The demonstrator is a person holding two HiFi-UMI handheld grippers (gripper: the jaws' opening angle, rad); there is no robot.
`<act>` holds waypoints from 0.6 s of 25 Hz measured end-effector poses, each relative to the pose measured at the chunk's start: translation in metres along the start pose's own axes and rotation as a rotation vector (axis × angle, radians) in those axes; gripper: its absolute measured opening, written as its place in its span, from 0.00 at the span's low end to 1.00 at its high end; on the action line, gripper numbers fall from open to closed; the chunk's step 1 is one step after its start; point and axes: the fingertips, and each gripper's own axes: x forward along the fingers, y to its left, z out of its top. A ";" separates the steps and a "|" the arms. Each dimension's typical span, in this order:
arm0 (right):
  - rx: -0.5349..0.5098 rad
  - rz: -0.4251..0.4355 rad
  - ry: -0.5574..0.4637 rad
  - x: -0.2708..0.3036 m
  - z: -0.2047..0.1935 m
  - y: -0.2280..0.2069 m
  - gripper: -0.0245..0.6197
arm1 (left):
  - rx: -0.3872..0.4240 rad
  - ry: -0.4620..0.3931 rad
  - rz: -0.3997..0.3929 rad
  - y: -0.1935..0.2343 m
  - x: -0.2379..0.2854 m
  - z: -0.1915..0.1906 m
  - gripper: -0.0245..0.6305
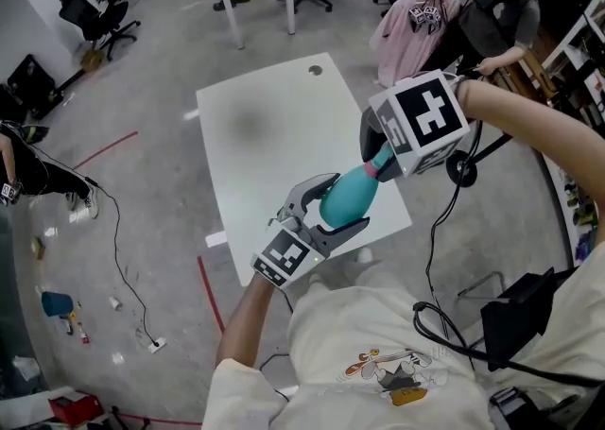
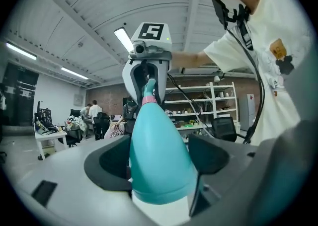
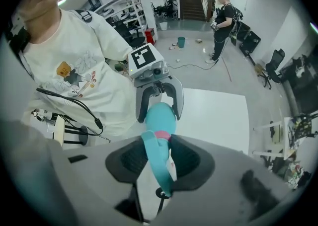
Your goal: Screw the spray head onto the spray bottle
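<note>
Left gripper (image 2: 160,163) clamps spray bottle (image 1: 346,199) (right gripper (image 3: 161,156) on spray head (image 3: 155,146)).

One spray bottle (image 1: 342,203), one spray head (image 3: 158,165), two hand-held grippers (image 1: 345,201) (image 1: 380,156), one white table (image 1: 274,126).

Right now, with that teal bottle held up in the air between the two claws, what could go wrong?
The spray bottle is in mid-air over the edge of the white table, clamped by the left gripper on its smooth, tapering body; it may slip and drop. The right gripper holds the spray head at the neck; tilted, it might thread on crooked.
</note>
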 end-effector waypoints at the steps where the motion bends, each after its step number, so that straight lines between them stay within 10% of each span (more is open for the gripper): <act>1: -0.005 -0.001 0.002 0.001 0.000 0.000 0.24 | 0.006 0.008 0.007 0.000 0.001 -0.002 0.61; 15: -0.102 -0.144 0.242 0.063 -0.027 -0.039 0.24 | -0.089 0.244 0.193 0.029 0.000 -0.078 0.61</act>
